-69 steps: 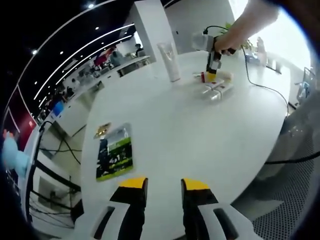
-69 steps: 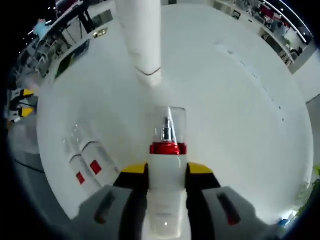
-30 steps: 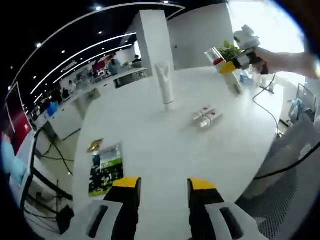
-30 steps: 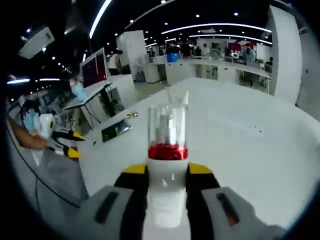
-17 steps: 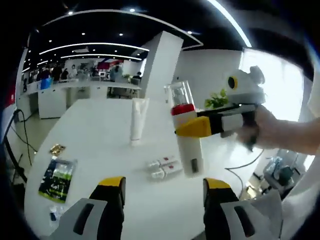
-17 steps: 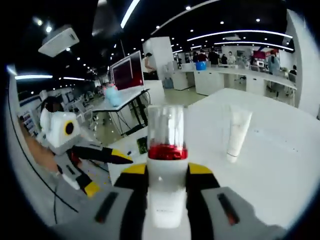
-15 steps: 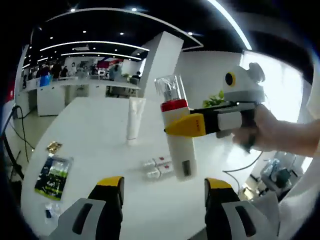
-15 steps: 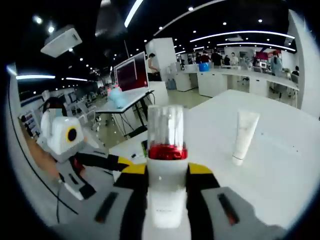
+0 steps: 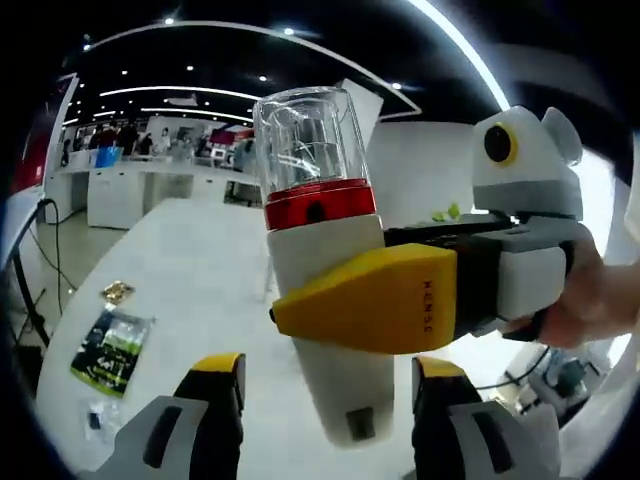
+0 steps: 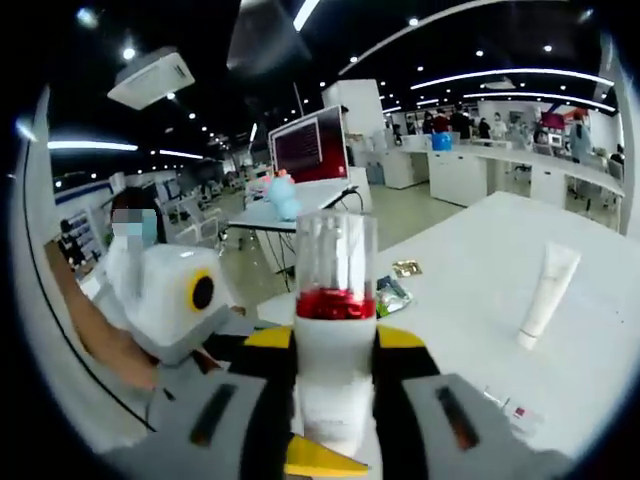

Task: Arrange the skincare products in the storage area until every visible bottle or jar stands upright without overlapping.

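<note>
1. The right tool [image 10: 335,345] grips the bottle [image 10: 335,300] in mid-frame, off the desk [image 10: 480,300].
2. The left tool [image 9: 325,375] stands wide around it.
3. The tube [image 10: 545,290] stands at right; lower-right bottles [image 10: 510,410] lie flat, so work remains.

A large open hall with a black ceiling [image 10: 270,40] carries long curved white light strips [image 10: 520,75] and small round spotlights. A square white column [image 10: 350,120] rises behind the broad glossy white counter [image 10: 470,270]. Beyond the counter's far edge stand rows of white desks [image 10: 470,165], one bearing a red monitor screen [image 10: 312,145]. A boxy white ceiling unit [image 10: 152,78] hangs overhead. Bright daylight glows past a white wall [image 9: 425,175].
</note>
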A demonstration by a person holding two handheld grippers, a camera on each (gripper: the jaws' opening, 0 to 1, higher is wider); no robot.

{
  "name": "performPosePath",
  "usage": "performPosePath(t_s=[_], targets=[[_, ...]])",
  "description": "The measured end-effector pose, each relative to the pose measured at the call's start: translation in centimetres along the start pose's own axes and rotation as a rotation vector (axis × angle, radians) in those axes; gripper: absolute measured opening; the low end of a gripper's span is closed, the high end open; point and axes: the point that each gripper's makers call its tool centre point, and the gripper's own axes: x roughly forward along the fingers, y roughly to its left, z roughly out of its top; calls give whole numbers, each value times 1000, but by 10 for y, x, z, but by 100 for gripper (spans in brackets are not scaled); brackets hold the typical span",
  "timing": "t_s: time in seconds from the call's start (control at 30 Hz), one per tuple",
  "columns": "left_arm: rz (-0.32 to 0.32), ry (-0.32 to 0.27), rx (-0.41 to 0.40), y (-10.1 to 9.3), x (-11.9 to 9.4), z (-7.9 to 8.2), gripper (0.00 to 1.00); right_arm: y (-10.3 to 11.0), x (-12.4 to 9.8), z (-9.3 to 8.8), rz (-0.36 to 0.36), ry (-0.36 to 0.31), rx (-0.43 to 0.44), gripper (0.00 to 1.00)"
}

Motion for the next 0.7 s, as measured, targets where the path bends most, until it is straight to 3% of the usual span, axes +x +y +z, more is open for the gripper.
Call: performPosePath(t_s=[0.07,0.2,0.43,0.57,0.67,0.7], targets=[[10,-10,1,4,-3,2,61,7,1,1,9,-9,1,27],[17,-41,-7,6,-6,8,60,18,2,5,20,-25,-19,28],[-8,-73,14,-1,-8,17,44,32,9,11,50,-59,34,28],[9,-94,15,6,-12,22,43,40,14,10,61,-54,5,28],[22,-90,37,12,-14,20,40,43,15,6,77,-42,3,28],[17,-70,77,14,-15,18,40,43,15,4,80,-40,6,28]])
